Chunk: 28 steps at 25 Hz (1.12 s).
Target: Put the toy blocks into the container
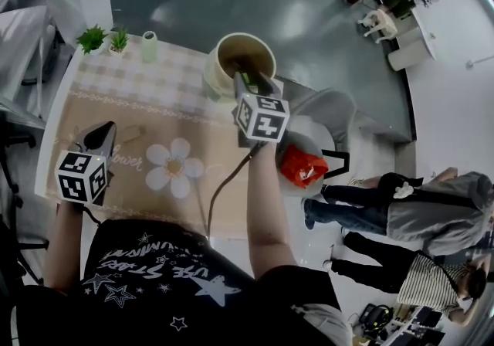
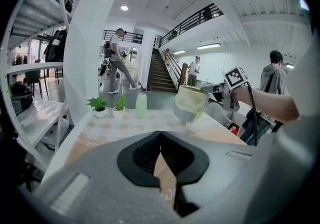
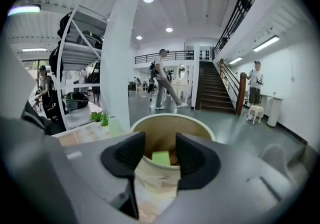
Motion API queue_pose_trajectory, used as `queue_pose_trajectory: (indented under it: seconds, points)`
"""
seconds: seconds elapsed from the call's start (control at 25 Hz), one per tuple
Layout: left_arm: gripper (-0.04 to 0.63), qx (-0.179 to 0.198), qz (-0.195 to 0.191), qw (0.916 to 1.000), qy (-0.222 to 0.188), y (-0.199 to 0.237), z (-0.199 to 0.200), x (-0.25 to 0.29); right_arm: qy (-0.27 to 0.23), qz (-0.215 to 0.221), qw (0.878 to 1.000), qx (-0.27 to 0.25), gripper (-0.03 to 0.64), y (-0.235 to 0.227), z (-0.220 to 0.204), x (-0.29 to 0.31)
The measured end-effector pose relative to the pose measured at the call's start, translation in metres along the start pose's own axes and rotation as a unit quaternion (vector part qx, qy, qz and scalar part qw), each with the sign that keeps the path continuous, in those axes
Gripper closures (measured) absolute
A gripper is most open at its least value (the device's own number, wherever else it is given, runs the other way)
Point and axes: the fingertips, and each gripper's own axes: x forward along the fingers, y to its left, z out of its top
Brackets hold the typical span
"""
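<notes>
A cream bucket, the container (image 1: 220,66), stands at the table's far edge; it also shows as the container (image 3: 172,124) and the container (image 2: 190,105). My right gripper (image 3: 160,138) hangs over its mouth with the jaws open. A light green block (image 3: 161,158) lies between them inside the rim, clear of both pads, beside something orange-brown. From above the right gripper (image 1: 248,80) reaches over the near rim. My left gripper (image 2: 160,134) is shut and empty, low over the tan flower cloth (image 1: 174,167), seen as the left gripper (image 1: 106,132) at the table's left.
Two small potted plants (image 1: 93,38) and a pale green vase (image 1: 149,45) stand at the table's far left. A small wooden piece (image 1: 131,133) lies by the left gripper. A grey chair (image 1: 328,113) with a red bag (image 1: 301,165) is right of the table, and people (image 1: 401,209) stand beyond.
</notes>
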Motion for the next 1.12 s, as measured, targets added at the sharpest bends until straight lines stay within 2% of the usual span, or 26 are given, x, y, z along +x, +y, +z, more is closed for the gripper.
queue_pose_trajectory:
  seconds: [0.24, 0.56, 1.12]
  points:
    - [0.584, 0.001, -0.005, 1.0, -0.003, 0.002, 0.003, 0.0, -0.019, 0.009, 1.0, -0.005, 0.422, 0.015, 0.014, -0.006]
    - [0.584, -0.004, -0.015, 0.9997, -0.017, 0.02, 0.005, -0.011, -0.032, 0.044, 0.998, -0.015, 0.422, 0.085, 0.026, -0.022]
    - [0.584, -0.006, -0.032, 0.9994, -0.01, 0.065, -0.015, -0.037, 0.038, 0.104, 0.993, -0.028, 0.422, 0.216, -0.036, -0.015]
